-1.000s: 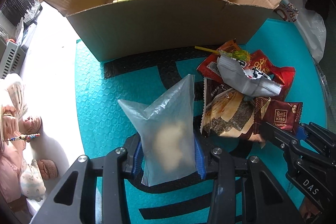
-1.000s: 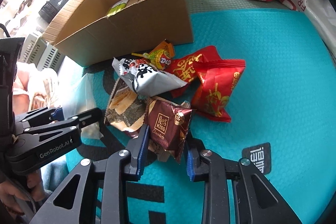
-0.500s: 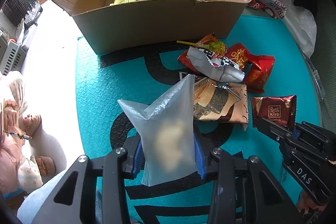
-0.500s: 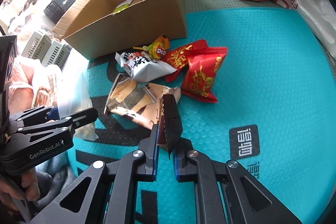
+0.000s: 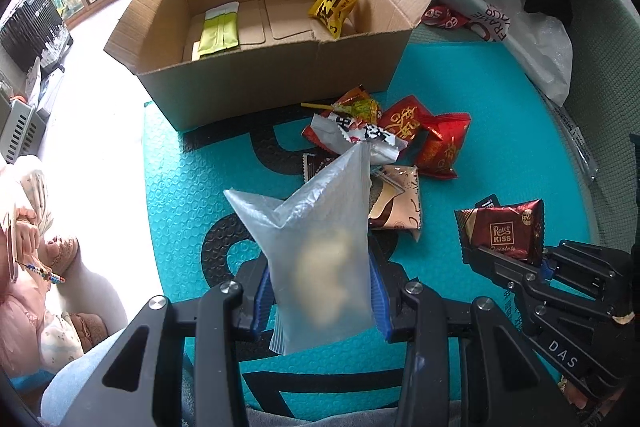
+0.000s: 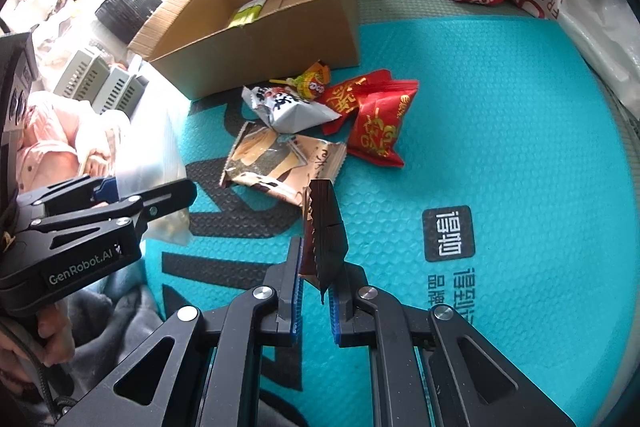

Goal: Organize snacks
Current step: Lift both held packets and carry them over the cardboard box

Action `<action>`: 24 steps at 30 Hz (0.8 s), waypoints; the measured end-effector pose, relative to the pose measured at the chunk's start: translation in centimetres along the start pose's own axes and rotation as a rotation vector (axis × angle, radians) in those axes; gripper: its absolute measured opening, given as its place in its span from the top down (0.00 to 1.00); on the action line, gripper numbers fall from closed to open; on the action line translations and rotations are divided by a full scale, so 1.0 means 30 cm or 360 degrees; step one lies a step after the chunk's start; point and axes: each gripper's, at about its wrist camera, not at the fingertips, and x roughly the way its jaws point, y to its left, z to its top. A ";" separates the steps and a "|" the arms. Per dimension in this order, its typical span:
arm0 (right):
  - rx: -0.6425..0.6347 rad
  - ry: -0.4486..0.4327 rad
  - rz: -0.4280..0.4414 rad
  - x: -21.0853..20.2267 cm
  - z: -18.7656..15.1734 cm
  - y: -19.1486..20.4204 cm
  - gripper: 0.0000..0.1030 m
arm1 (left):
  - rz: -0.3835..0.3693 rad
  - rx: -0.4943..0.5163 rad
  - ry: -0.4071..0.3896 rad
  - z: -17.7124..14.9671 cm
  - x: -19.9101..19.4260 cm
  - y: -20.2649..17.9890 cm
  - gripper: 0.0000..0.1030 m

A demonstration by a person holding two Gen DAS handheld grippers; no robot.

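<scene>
Left claw (image 5: 320, 291) grips a clear bag (image 5: 320, 259); right claw (image 6: 315, 291) is clamped on a chocolate packet (image 6: 325, 227), both above the mat (image 6: 500, 147). Two snacks lie in the far box (image 5: 280, 83). Five wait loose on the mat, so most sorting remains.

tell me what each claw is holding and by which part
Left claw: the frosted clear snack bag, pinched across its lower half. Right claw: the dark red Roter Kiss chocolate packet, gripped by its bottom edge, seen edge-on.
</scene>
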 end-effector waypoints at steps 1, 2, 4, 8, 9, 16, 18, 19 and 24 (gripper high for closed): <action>-0.0008 -0.0002 0.0004 -0.010 0.004 0.006 0.90 | -0.0004 0.0004 -0.0014 0.009 -0.015 -0.003 0.61; -0.0015 -0.0007 0.0006 -0.021 0.011 0.011 0.90 | -0.0008 0.0006 -0.0029 0.017 -0.031 -0.006 0.61; -0.0028 -0.0023 0.0012 -0.041 0.027 0.022 0.90 | -0.0013 0.0013 -0.0059 0.041 -0.061 -0.005 0.61; -0.0061 -0.0087 0.0006 -0.092 0.076 0.039 0.90 | -0.0019 0.0016 -0.0130 0.097 -0.123 0.003 0.61; -0.0072 -0.0107 0.0002 -0.106 0.090 0.044 0.90 | -0.0019 0.0021 -0.0154 0.112 -0.138 0.003 0.61; -0.0163 -0.0209 0.0002 -0.178 0.213 0.091 0.90 | -0.0013 0.0039 -0.0264 0.228 -0.232 0.019 0.62; -0.0178 -0.0230 0.0008 -0.188 0.253 0.098 0.90 | -0.0012 0.0027 -0.0280 0.262 -0.249 0.027 0.61; -0.0190 -0.0248 0.0002 -0.193 0.278 0.102 0.90 | -0.0012 0.0023 -0.0288 0.279 -0.255 0.032 0.61; -0.0231 -0.0308 0.0001 -0.209 0.386 0.115 0.90 | -0.0011 -0.0008 -0.0333 0.373 -0.269 0.058 0.61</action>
